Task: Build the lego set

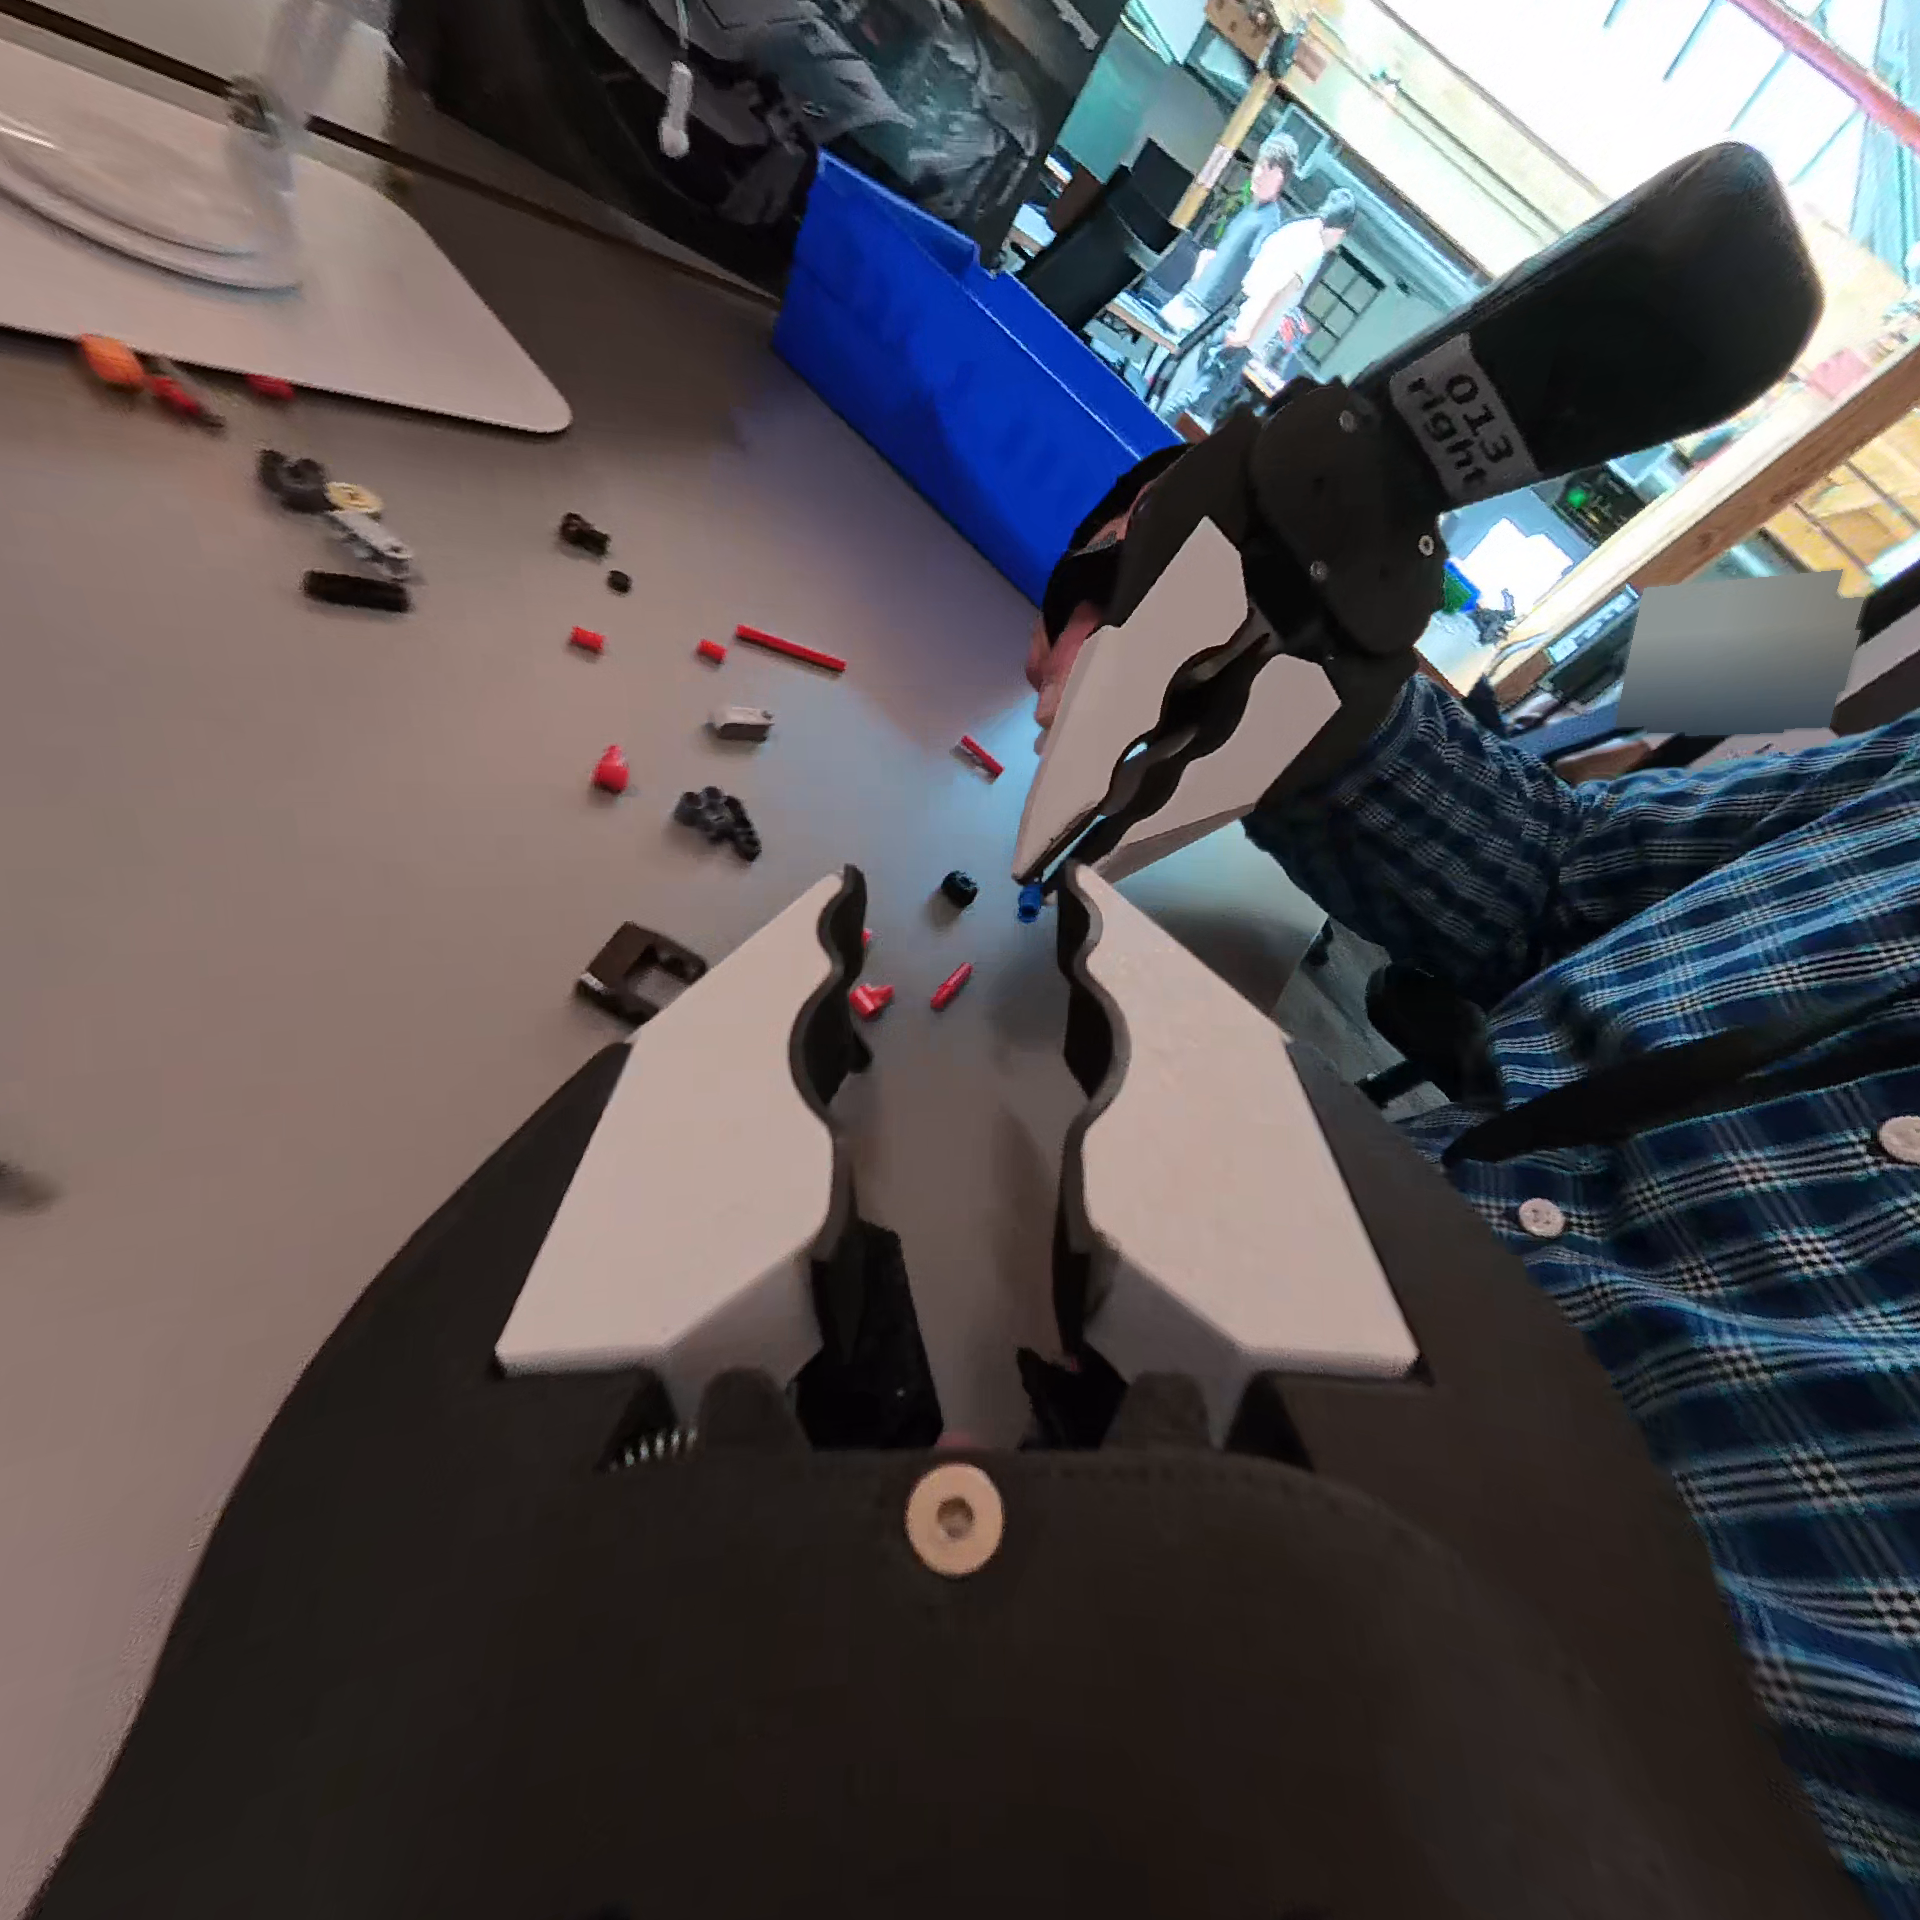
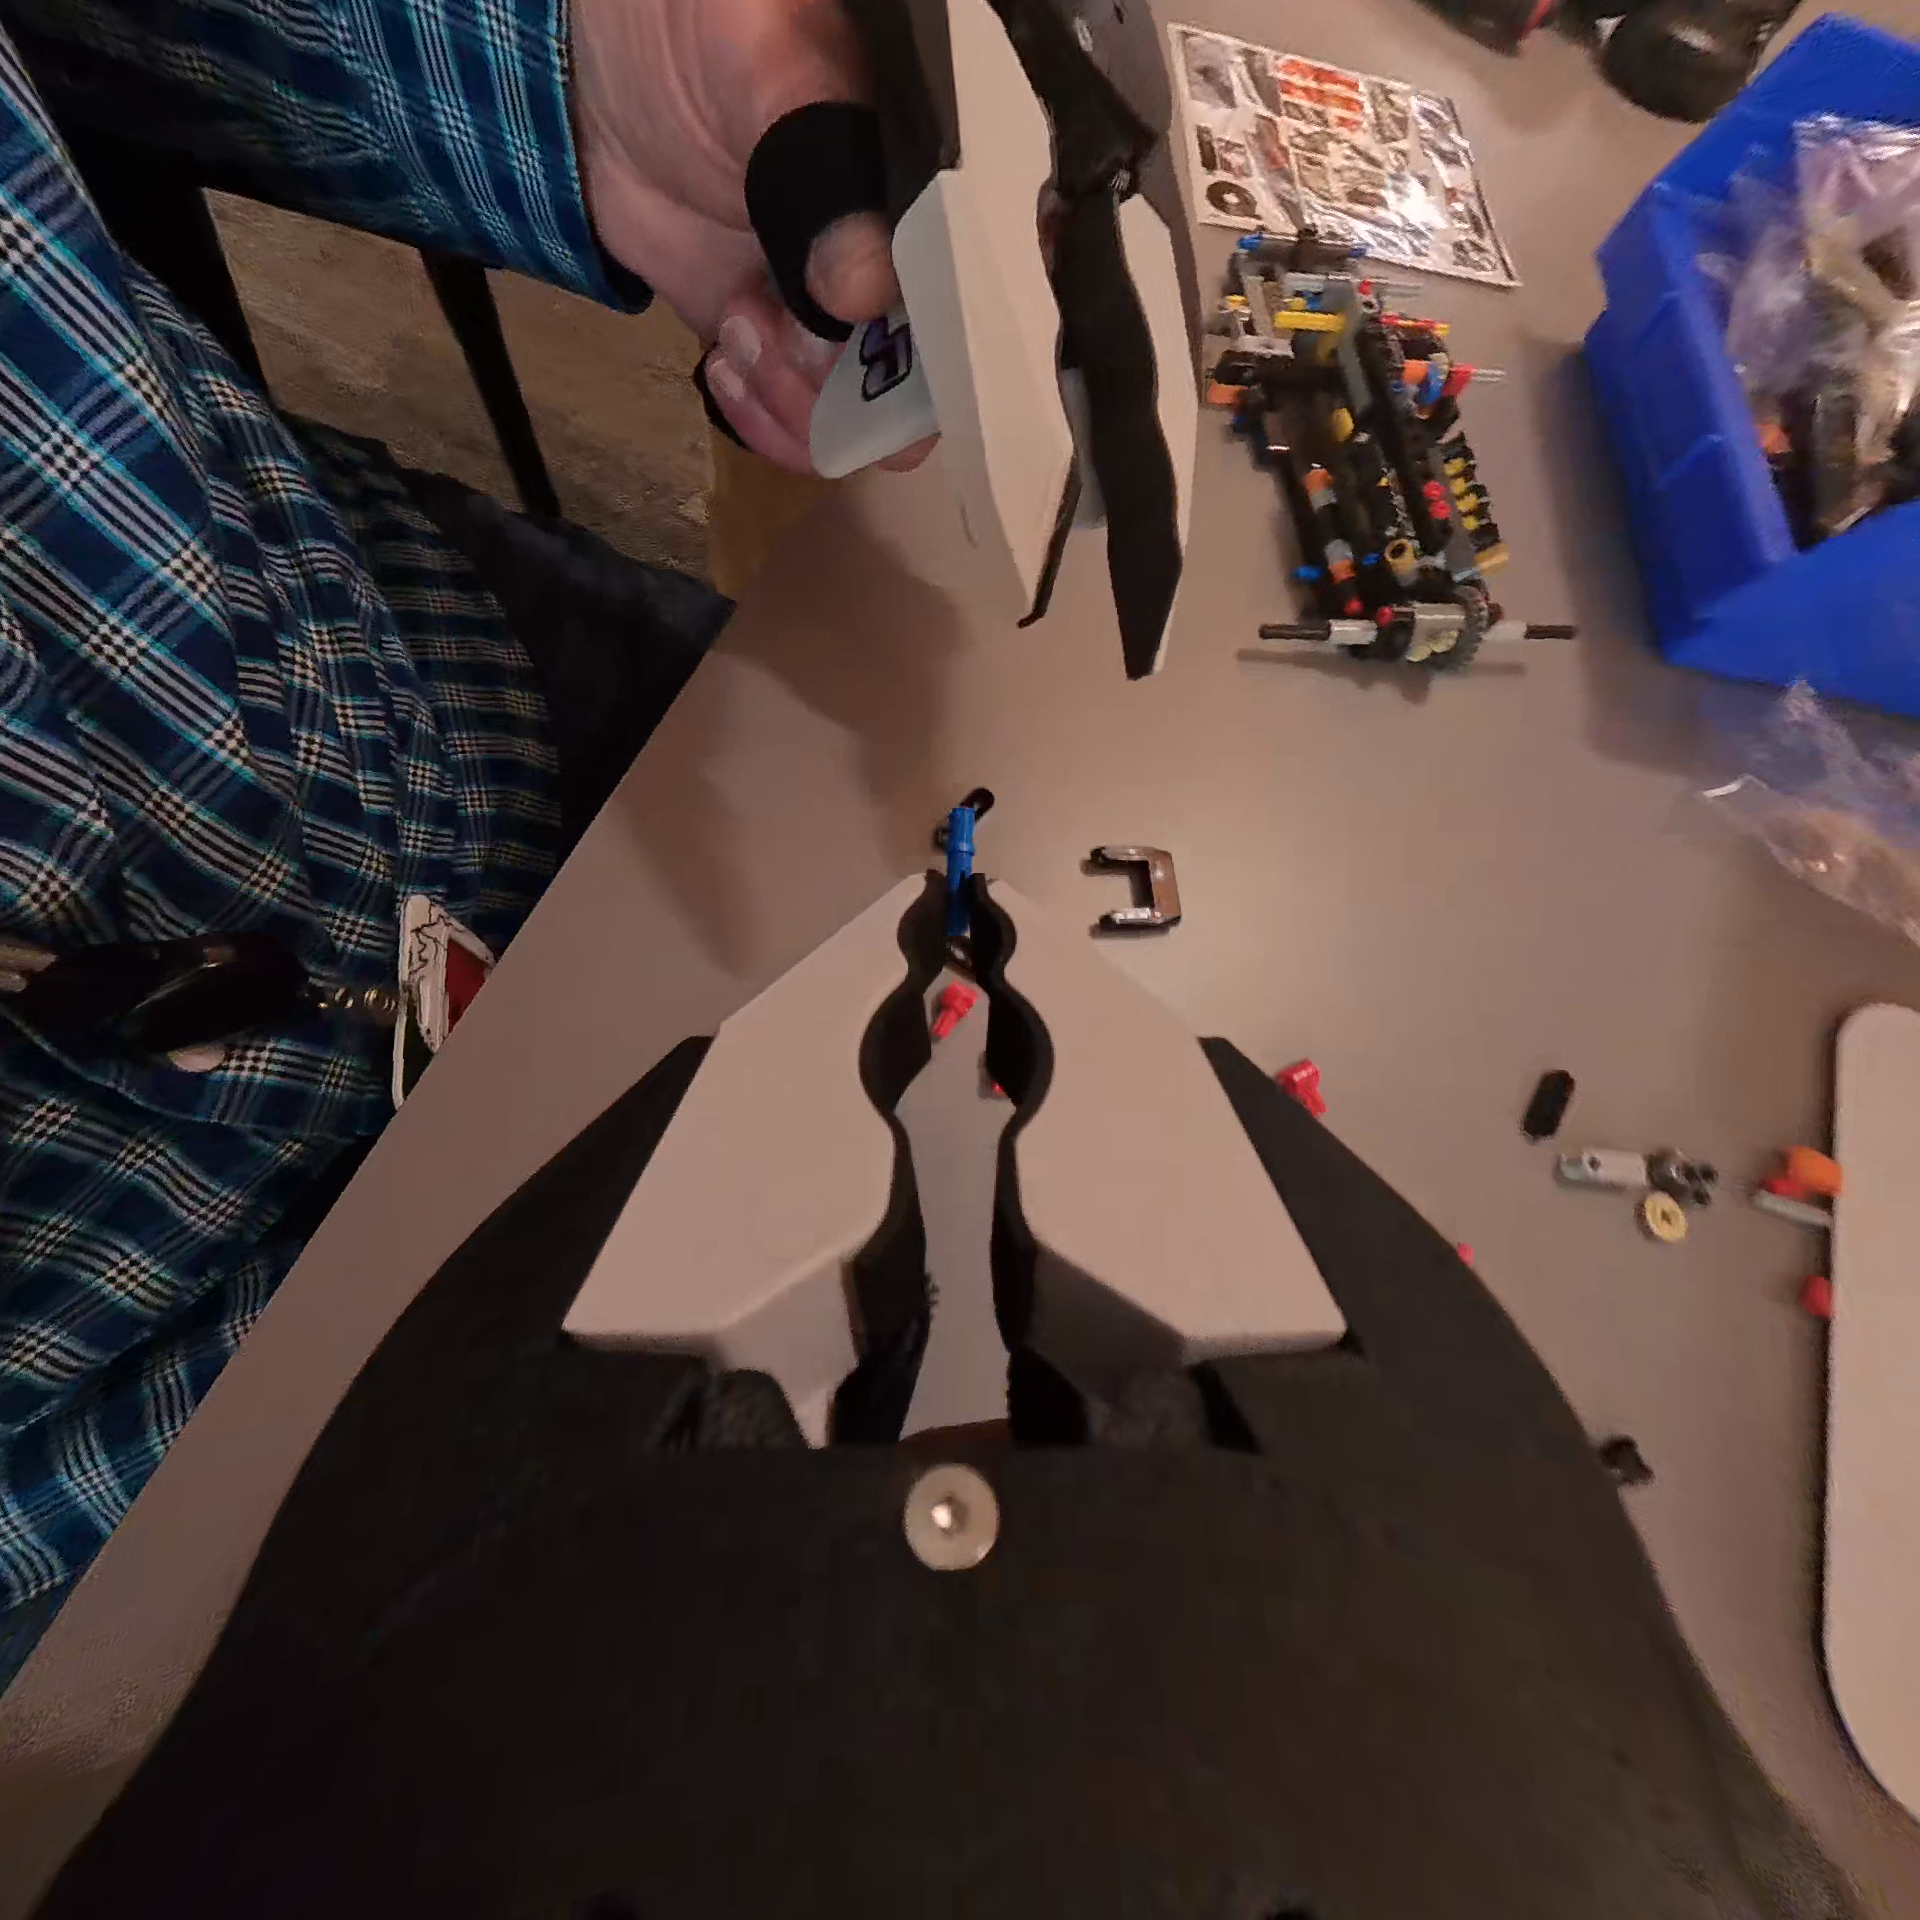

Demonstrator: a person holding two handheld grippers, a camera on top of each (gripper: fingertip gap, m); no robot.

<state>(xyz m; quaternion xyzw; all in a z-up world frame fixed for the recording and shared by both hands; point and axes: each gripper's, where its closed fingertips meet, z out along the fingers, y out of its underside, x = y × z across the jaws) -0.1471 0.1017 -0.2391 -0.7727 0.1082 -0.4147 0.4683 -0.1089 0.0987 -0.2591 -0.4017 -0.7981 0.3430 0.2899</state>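
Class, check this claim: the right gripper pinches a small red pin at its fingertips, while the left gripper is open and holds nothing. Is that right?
Not quite. The pin pinched by the right gripper is blue, not red, as the right wrist view shows. The rest holds: the left gripper is open and holds nothing.

Bright window glare behind, dim warm tabletop, fisheye-bent edges, perhaps slight motion blur

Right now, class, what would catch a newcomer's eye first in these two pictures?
The right gripper pinches a small blue pin near the table edge. Beyond it stands a half-built lego chassis, with a blue bin of bagged parts beside it. Red and black pieces lie scattered on the grey table.
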